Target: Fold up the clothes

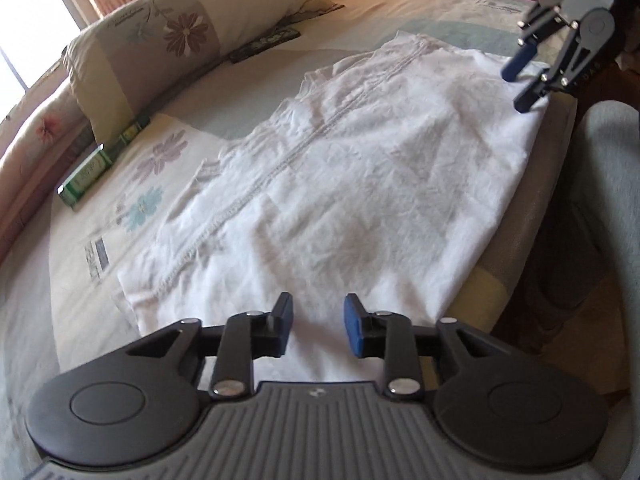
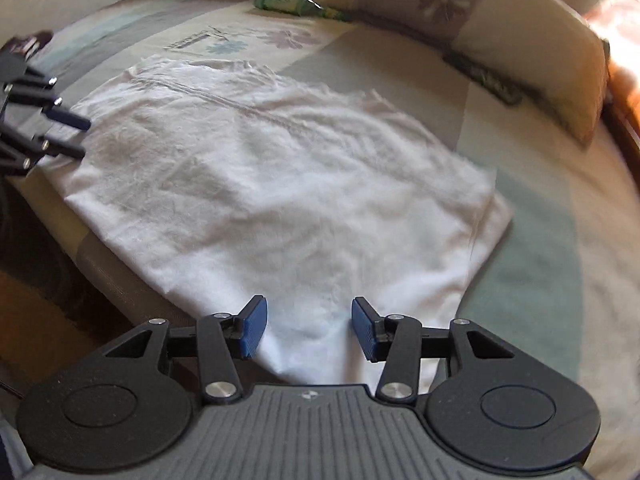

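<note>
White garment (image 1: 320, 184), one piece, spread flat on bed (image 1: 400, 8), near hem along mattress edge. Left gripper (image 1: 318, 326) just above near corner, jaws parted, nothing clamped, cloth only beneath. Right gripper (image 2: 308, 328) over other near corner, jaws likewise released and empty. Two grippers, both free of fabric. Judged step: a fold just laid, or hem set down, hands clear. Next move likely calls for fresh pinches on two corners or an edge, both layers caught together, then an even carry across toward far side. Farther off: one pillow (image 1: 160, 40), one green box (image 1: 100, 164), one dark flat object (image 1: 266, 44) beside pillow, identity unclear.
</note>
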Tool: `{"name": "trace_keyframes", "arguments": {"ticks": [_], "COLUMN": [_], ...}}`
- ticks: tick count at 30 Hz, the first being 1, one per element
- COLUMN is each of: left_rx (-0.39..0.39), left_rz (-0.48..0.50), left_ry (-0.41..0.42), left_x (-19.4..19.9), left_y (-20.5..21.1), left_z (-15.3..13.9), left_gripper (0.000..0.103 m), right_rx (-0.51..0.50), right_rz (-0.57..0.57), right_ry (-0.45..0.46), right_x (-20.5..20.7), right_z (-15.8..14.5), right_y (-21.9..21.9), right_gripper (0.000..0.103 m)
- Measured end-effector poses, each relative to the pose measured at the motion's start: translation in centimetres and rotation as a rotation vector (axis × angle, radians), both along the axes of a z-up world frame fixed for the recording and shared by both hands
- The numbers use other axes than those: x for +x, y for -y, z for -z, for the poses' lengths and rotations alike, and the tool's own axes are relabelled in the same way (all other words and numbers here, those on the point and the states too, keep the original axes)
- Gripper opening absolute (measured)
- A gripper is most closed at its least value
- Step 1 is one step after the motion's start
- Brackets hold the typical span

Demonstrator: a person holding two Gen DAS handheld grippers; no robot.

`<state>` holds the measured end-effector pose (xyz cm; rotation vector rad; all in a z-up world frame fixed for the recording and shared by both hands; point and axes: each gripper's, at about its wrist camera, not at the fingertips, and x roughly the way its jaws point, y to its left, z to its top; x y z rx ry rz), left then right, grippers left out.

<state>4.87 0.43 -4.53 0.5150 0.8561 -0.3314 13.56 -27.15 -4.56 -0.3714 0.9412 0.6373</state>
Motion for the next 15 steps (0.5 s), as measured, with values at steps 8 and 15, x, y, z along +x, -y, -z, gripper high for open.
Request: {"name": "trace_keyframes", "arguments": {"ticks": [8,15], "left_rx": [-0.069,-0.313], "left_rz": [-0.209,-0.244], "left_ry": [0.006,0.045], "left_x": [-1.6,0.0], "left_y": [-4.3,-2.2], "left_z": [-1.1,-3.6], "left_gripper": [0.064,0.082], "right_rx": [0.115,0.285], "right_rz": [0.13,0.259], "right_ry": [0.006,0.054], "right_x": [-1.2,5.1], "right_z": [-1.6,-2.8], "right_y": [4.2,6.2], "right_gripper": [0.058,0.035]}}
